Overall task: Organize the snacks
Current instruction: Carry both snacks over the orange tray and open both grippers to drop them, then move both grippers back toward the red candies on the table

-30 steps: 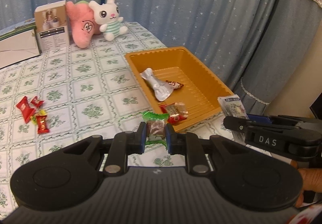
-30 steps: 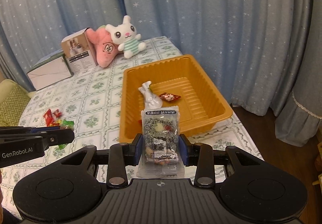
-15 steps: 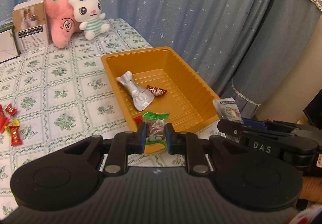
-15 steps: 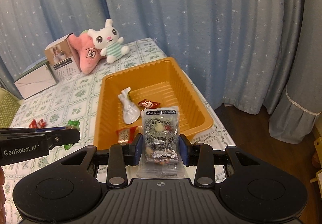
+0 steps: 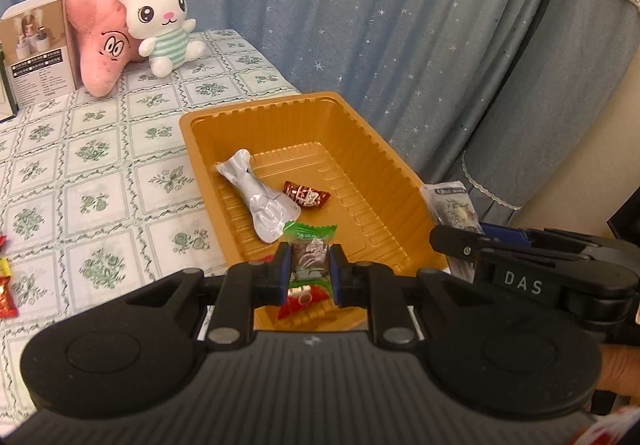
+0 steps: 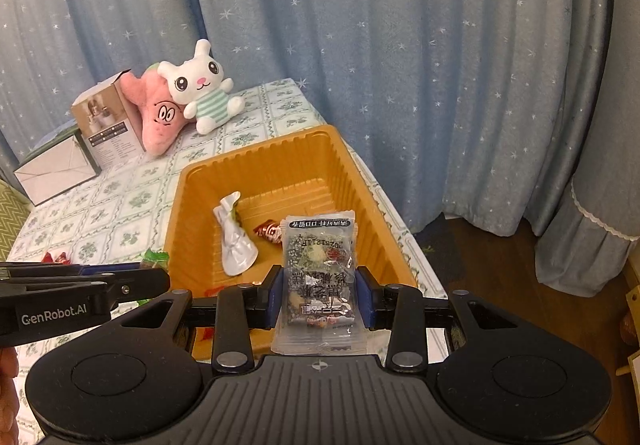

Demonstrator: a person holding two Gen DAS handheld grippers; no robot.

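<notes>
An orange tray (image 5: 360, 141) (image 6: 344, 165) sits on the patterned tablecloth. In it lie a silver wrapper (image 5: 260, 201) (image 6: 234, 241), a dark red candy (image 5: 306, 195) (image 6: 269, 232) and a red packet (image 5: 300, 303) at the near end. My left gripper (image 5: 310, 273) is shut on a small green-edged candy (image 5: 310, 245), just above the tray's near end. My right gripper (image 6: 319, 293) is shut on a clear snack packet (image 6: 319, 269) (image 5: 454, 205), held upright over the tray's near right side.
Red and yellow candies (image 5: 6, 285) (image 6: 56, 257) lie on the tablecloth (image 5: 100, 197) at the left. A white bunny plush (image 5: 164, 25), a pink plush (image 5: 102, 53) and a box (image 5: 38, 53) stand at the back. Blue starred curtains (image 5: 360, 5) hang behind; wooden floor (image 6: 500, 265) lies right of the table.
Both grippers have moved toward the tray with their snacks still held. The tray now lies closer and more central, and the loose candies have slid to the left edge.
</notes>
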